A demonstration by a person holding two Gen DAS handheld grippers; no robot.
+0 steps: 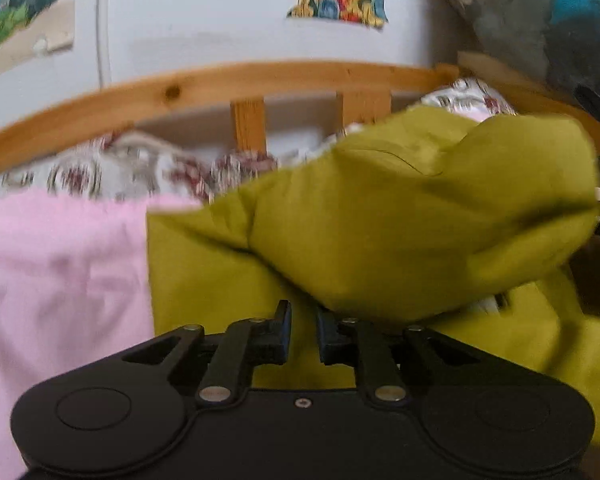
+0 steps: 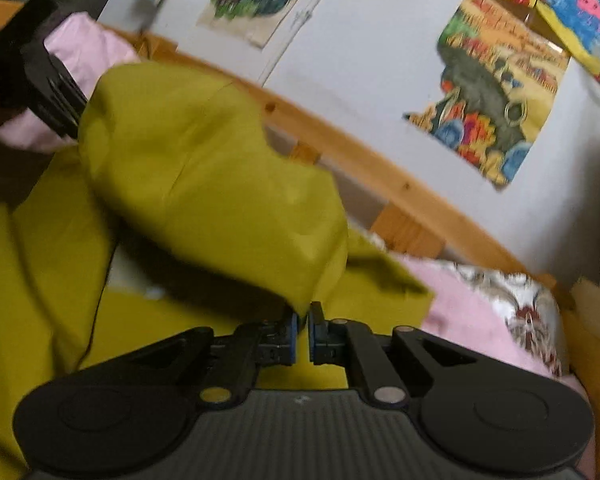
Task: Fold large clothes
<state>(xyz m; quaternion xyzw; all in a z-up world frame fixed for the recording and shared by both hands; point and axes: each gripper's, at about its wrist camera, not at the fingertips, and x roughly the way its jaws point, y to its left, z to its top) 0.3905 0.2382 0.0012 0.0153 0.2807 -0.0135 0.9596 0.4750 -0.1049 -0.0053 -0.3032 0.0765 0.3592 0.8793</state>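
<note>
A: Where is the olive-green garment (image 1: 400,216) lying at the moment?

B: It is lying on the pink sheet (image 1: 52,264), on the near side of the wooden bed rail (image 1: 204,84). One thick fold of it is bulging up in front of the rail, and the flatter part is spreading out below that fold, nearer to the cameras.

A: What is the left gripper (image 1: 303,334) doing?

B: Its jaws are standing a small way apart, with a clear gap between the two fingers. The lower edge of the raised fold is hanging just above the fingertips, and green cloth is showing through the gap, but the pads are not pressing on anything that I can make out.

A: And the right gripper (image 2: 303,336)?

B: Its blue-padded fingers (image 2: 291,338) are sitting almost together, with only a narrow slit between them. The corner of the raised fold is coming down right at the tips. The picture is blurring there, so I cannot tell whether cloth is being pinched.

A: Anything else around the rail?

B: A flowered quilt (image 1: 112,168) is bunching up right against the rail, beyond the pink sheet, and bright drawings (image 2: 496,116) are hanging on the white wall above the rail.
</note>
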